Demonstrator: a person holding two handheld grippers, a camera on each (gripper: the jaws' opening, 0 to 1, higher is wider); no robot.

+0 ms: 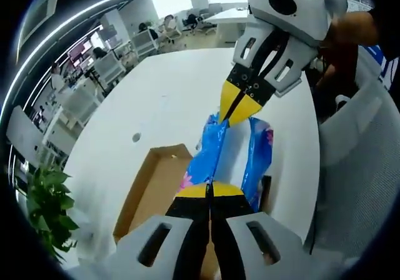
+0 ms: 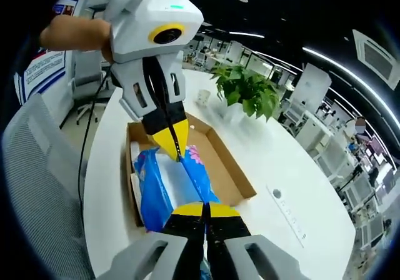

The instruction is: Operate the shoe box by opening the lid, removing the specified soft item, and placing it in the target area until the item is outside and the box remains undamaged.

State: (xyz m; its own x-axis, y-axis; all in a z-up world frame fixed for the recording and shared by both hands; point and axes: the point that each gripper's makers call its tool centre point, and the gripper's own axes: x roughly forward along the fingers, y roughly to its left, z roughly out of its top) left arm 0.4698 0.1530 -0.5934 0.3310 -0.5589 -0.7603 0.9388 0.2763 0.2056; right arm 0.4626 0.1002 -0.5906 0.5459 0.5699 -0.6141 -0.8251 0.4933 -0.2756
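A soft blue plastic-wrapped item [image 1: 214, 150] with pink flower print hangs stretched between both grippers, over an open brown cardboard shoe box [image 1: 154, 181]. My left gripper [image 1: 210, 190] is shut on its near end. My right gripper [image 1: 233, 115] comes in from the upper right and is shut on the far end. In the right gripper view the same blue item [image 2: 154, 195] runs from my right gripper [image 2: 204, 210] up to my left gripper [image 2: 176, 149], above the box [image 2: 224, 165]. A hand holds the left gripper at the top left.
The box rests on a white round table [image 1: 169, 86]. A potted plant [image 2: 247, 92] and a small cup [image 2: 203, 97] stand at the table's far side, and another plant [image 1: 47, 205] shows at the left. A grey mesh chair [image 2: 37, 186] is beside the table. Office desks lie beyond.
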